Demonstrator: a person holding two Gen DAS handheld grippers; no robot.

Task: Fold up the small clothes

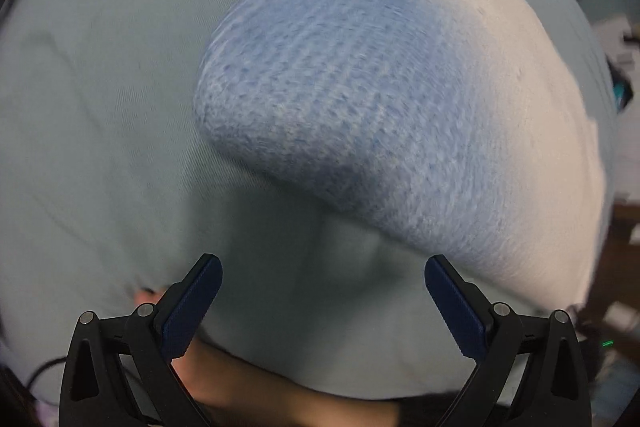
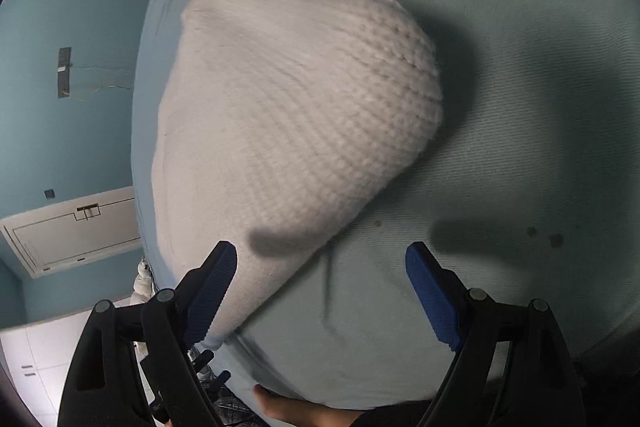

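Note:
A small knitted garment, blue at one end and white at the other [image 1: 380,99], lies flat on a pale blue-green sheet [image 1: 100,87]. My left gripper [image 1: 322,283] is open and empty, just short of the garment's near blue edge. In the right wrist view the garment's white knitted end [image 2: 288,131] lies ahead and to the left. My right gripper [image 2: 322,271] is open and empty, its left finger [image 2: 212,291] over the garment's near edge.
The sheet [image 2: 520,107] covers a bed that fills both views. A teal wall [image 2: 72,27] and a white cabinet [image 2: 76,231] show past the bed's left edge. A bare foot [image 2: 288,407] and a forearm [image 1: 260,391] lie at the bottom of the views.

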